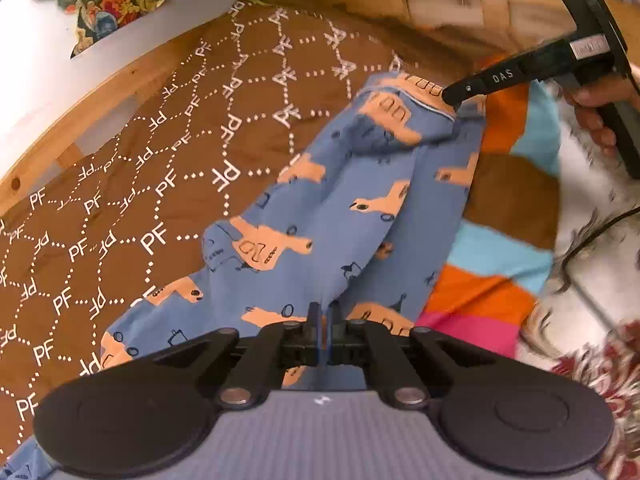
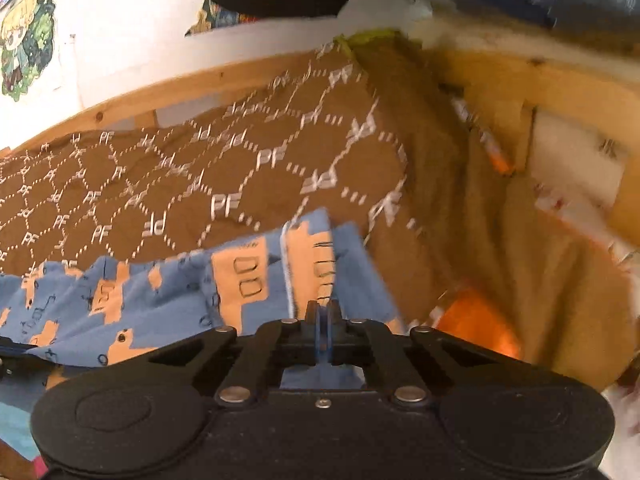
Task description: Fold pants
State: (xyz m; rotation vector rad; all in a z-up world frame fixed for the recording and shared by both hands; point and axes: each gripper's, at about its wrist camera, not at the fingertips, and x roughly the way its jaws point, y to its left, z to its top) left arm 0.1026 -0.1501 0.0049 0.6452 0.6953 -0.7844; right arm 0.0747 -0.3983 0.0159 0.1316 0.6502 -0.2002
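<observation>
Left claw (image 1: 325,312) clamped on blue pants (image 1: 360,208); right claw (image 1: 450,98) clamped on their hem; brown bedspread (image 1: 160,160) beneath.

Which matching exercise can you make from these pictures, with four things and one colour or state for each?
Things:
1. blue cotton pants with peach shapes
2. brown bedspread with white PF letters
3. left gripper
4. striped blanket

Colours or states:
A. orange, light blue and pink
B. jaws shut on the blue fabric
C. brown with dotted white lines
D. pinched at two places, one by each gripper

Pairs: 1-D, 2-C, 3-B, 4-A
</observation>
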